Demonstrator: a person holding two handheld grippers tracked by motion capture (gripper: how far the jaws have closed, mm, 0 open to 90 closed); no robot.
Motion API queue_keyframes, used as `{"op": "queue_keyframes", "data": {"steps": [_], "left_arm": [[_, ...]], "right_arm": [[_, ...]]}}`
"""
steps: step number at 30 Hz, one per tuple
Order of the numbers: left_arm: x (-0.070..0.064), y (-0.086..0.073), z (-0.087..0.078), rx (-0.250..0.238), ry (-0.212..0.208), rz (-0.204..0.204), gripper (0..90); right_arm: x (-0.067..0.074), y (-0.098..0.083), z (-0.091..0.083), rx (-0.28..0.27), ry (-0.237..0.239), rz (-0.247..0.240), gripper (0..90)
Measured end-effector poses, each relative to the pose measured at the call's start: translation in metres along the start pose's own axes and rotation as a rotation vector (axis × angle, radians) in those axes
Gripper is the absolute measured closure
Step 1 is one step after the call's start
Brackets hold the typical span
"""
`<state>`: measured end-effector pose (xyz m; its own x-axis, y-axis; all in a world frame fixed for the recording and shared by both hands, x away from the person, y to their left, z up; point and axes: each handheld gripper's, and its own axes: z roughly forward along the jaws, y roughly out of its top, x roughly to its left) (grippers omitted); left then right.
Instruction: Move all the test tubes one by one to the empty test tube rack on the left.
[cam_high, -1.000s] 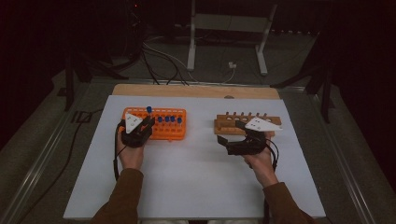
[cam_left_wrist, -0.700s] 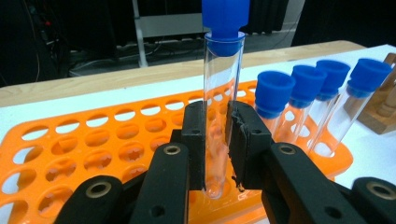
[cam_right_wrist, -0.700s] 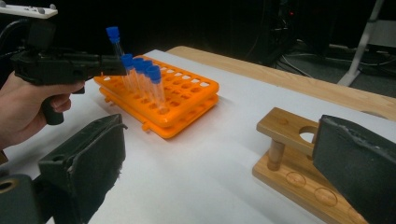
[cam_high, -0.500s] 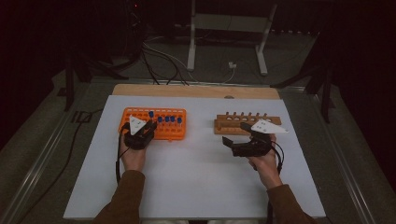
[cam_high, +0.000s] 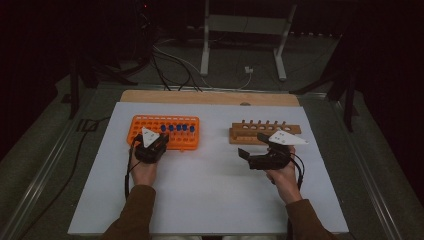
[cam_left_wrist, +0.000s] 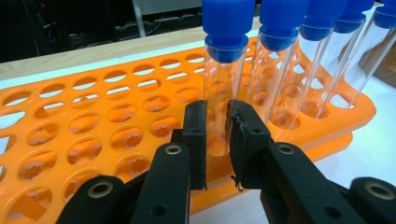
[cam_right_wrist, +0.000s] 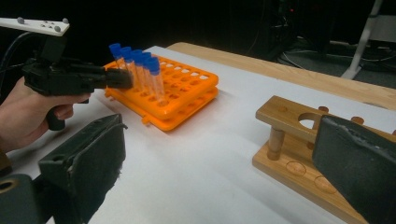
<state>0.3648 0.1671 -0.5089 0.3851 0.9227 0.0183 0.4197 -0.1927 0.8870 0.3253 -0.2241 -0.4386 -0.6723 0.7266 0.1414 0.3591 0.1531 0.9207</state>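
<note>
Dark floor with loose cables surrounds the white-covered worktop (cam_high: 210, 200), which has a wooden strip along its far edge. Taking the orange rack (cam_high: 150, 124) as the landmark: it lies on the sheet with a row of blue-capped tubes (cam_high: 177, 128) standing in its holes. The left tool (cam_left_wrist: 217, 135) is at the rack's near edge, its jaws closed on the clear barrel of one blue-capped tube (cam_left_wrist: 223, 88) at the end of that row, the tube seated in its hole. Well apart from the rack stands a wooden rack (cam_high: 265, 132) with pegs and holes. The right tool (cam_high: 246, 154) sits just in front of that wooden rack, jaws spread wide and holding nothing.
</note>
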Motion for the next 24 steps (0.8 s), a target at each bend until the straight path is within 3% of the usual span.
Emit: {"op": "queue_keyframes", "data": {"steps": [5, 11, 19, 24], "left_arm": [[0.006, 0.000, -0.002, -0.001, -0.024, -0.057, 74.1], [0.014, -0.001, -0.016, -0.027, -0.025, -0.067, 62.0], [0.029, 0.006, -0.051, -0.095, -0.038, -0.090, 39.9], [0.030, 0.004, -0.076, -0.122, -0.053, -0.088, 23.9]], "right_arm": [[-0.002, -0.001, -0.002, -0.002, -0.004, 0.009, 3.1], [-0.007, -0.005, -0.007, -0.016, -0.014, 0.024, 3.1], [-0.011, -0.014, -0.016, -0.026, -0.040, 0.035, 3.0], [-0.009, -0.018, -0.022, -0.037, -0.066, 0.007, 3.0]]}}
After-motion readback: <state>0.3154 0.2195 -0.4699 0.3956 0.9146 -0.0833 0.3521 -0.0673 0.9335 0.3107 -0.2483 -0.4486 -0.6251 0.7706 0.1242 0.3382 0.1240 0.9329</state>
